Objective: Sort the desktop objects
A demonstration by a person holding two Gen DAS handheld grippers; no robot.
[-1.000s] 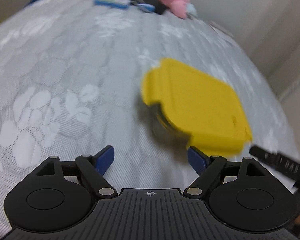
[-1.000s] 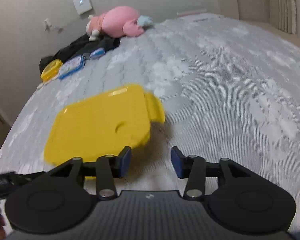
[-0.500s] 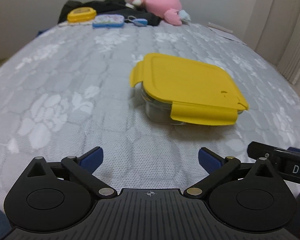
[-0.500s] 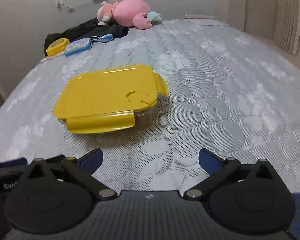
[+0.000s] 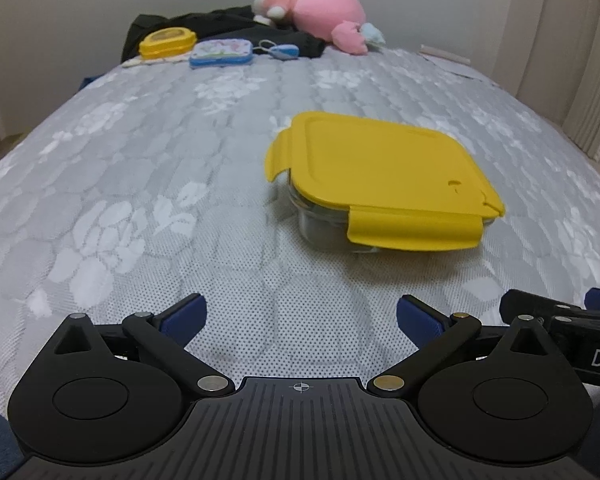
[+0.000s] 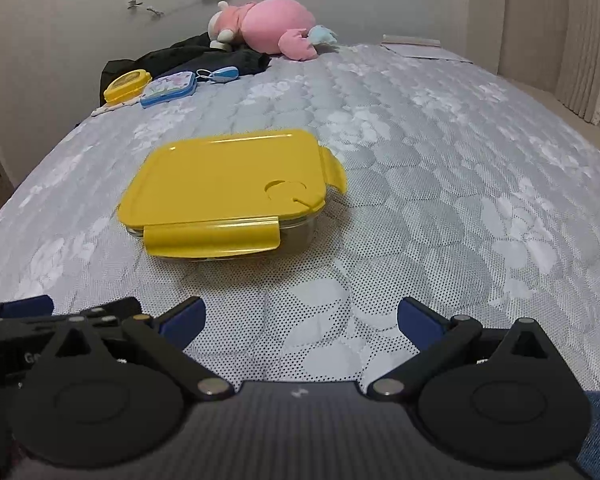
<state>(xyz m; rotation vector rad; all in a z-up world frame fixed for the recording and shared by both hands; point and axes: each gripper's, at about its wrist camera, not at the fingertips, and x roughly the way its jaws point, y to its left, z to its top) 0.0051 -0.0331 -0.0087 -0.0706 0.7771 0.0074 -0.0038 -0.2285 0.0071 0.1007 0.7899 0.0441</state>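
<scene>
I have drawn both claws back from the yellow-lidded glass container [image 5: 380,184], which sits mid-mattress [image 5: 140,184] with lid on, apparently latched, my left gripper [image 5: 300,316] and right gripper [image 6: 300,316] spread wide, holding nothing.

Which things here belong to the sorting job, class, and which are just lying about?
Belongs to the job:
- glass container with yellow lid, nearest both claws
- small yellow case
- blue-edged flat case
- small blue item with a cord
- left claw and right claw, both open and empty

Probably just lying about:
- pink plush toy
- black garment
- papers at the far edge
</scene>
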